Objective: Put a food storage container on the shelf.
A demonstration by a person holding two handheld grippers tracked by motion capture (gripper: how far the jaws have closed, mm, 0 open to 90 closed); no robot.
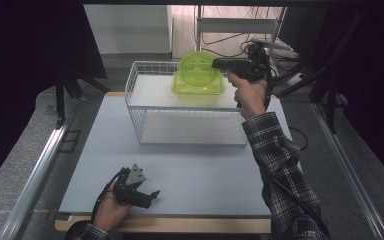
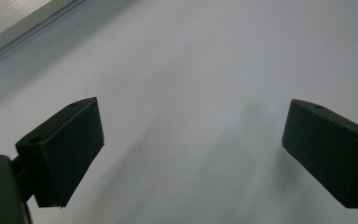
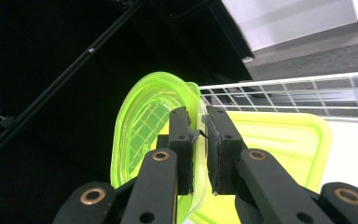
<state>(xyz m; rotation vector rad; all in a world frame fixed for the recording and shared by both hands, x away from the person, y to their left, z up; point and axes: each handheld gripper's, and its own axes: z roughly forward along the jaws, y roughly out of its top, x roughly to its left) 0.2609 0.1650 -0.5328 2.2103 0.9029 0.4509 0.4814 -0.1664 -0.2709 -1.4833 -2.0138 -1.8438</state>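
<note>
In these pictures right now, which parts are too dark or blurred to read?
High view: both side margins are black, while the green bowl in the wire basket is well lit. Left gripper view: soft shadows streak the table. Right gripper view: upper left is black; the bowl glows.

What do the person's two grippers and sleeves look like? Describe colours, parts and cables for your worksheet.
Both grippers, left gripper and right gripper, are black with two blocky jaws. A grey three-cornered plate tops the left. Black cables trail from them. The sleeves are dark-and-white plaid.

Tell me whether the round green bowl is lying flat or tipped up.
Tipped up on edge: the round green bowl stands above the wire basket, its rim pinched by the right gripper, over the square green container.
</note>
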